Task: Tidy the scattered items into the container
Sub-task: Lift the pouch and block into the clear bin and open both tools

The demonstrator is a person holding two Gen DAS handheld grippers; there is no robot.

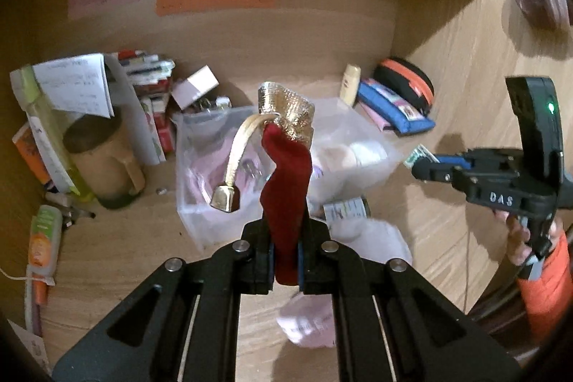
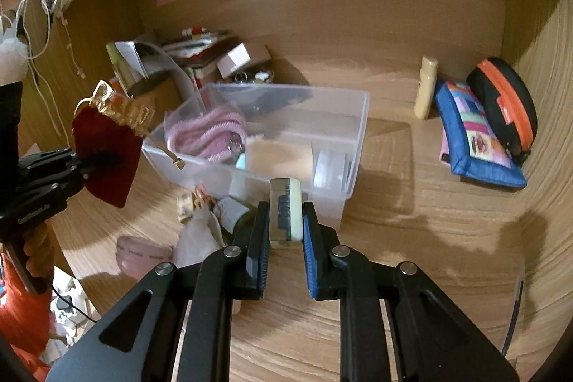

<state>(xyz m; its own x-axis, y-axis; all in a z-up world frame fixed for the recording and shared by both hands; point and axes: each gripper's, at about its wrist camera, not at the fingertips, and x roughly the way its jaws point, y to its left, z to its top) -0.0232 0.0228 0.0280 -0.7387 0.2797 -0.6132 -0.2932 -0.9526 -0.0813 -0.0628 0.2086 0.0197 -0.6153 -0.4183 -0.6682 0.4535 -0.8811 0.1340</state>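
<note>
A dark red pouch (image 1: 288, 181) with a gold top and a gold ribbon stands up between the pads of my left gripper (image 1: 286, 249), which is shut on its lower end. Behind it is the clear plastic container (image 1: 193, 203), holding pink items. From the right wrist, my right gripper (image 2: 285, 224) is shut on a small flat cream case (image 2: 284, 210) with a dark inside, just in front of the container (image 2: 361, 117). My left gripper (image 2: 84, 167) holds the red pouch (image 2: 111, 145) left of the container. My right gripper (image 1: 420, 167) shows at the right, off the desk.
A pink coiled thing (image 2: 207, 135) lies in the container. A dark bottle (image 2: 232, 213), pale cloth and a pink packet (image 2: 143, 255) lie before it. A cream bottle (image 2: 426, 86), blue patchwork pouch (image 2: 476, 138) and black-orange case (image 2: 505, 95) stand back right. Books (image 1: 150, 77) and a mug (image 1: 104, 160) crowd the left.
</note>
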